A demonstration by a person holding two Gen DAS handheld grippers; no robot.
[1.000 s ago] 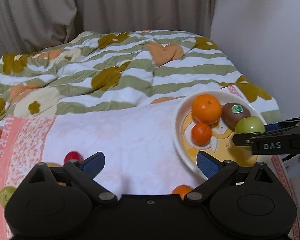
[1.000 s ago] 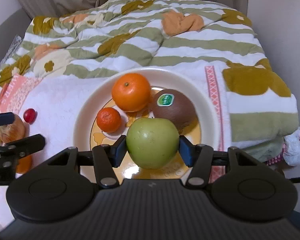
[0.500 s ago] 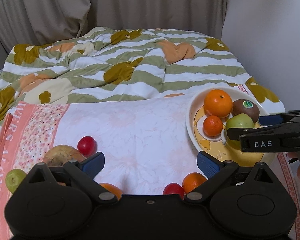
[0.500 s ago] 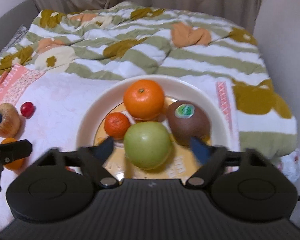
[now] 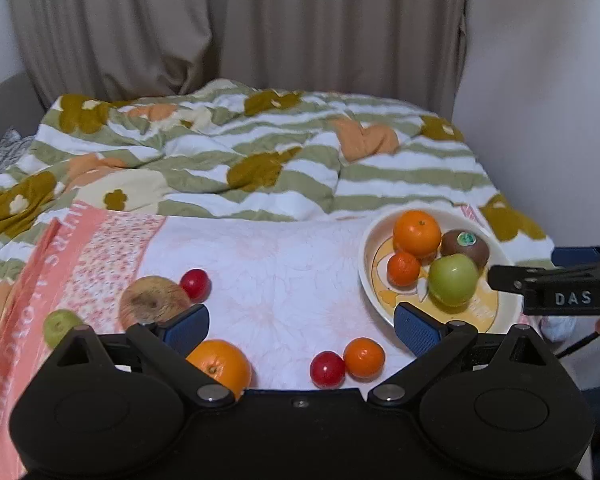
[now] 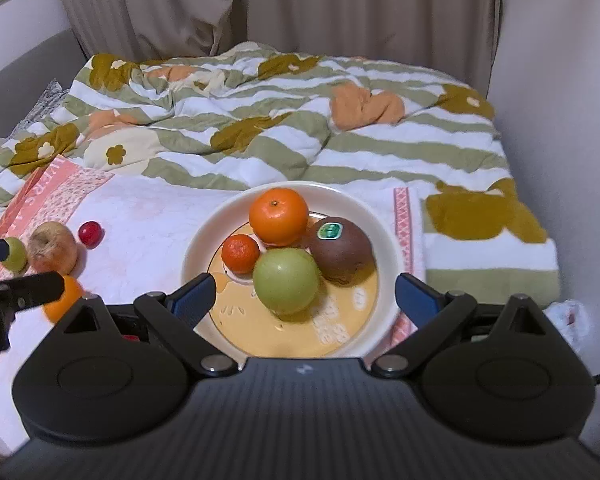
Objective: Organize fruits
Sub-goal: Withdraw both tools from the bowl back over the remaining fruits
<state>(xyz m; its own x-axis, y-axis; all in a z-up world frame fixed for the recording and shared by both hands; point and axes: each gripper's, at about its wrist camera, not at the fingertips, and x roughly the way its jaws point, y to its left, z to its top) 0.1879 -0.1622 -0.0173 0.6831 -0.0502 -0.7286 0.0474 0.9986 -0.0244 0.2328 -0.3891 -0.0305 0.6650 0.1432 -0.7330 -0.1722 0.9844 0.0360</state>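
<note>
Loose fruit on bed; both tongs wide, empty.
Right tongs (image 6: 303, 296) have just been opening, nothing between them; left tongs (image 5: 301, 322) likewise wide. Orange (image 5: 219, 362), lower left: firm, round, rolls easily; grip across its middle.

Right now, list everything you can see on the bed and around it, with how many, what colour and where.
plate: one, cream with yellow centre, on the pink cloth
big orange: one, orange, far side of plate
small mandarin: one, orange, on plate, left side
kiwi: one, brown, green sticker, on plate, right side
green apple: one, on plate, nearest the camera
loose fruit on cloth: two red, two orange, one brownish apple, one small green
pink cloth: one
quilt: one, green-striped
curtain: beige, behind
left claw: open, empty
right claw: open, empty
</note>
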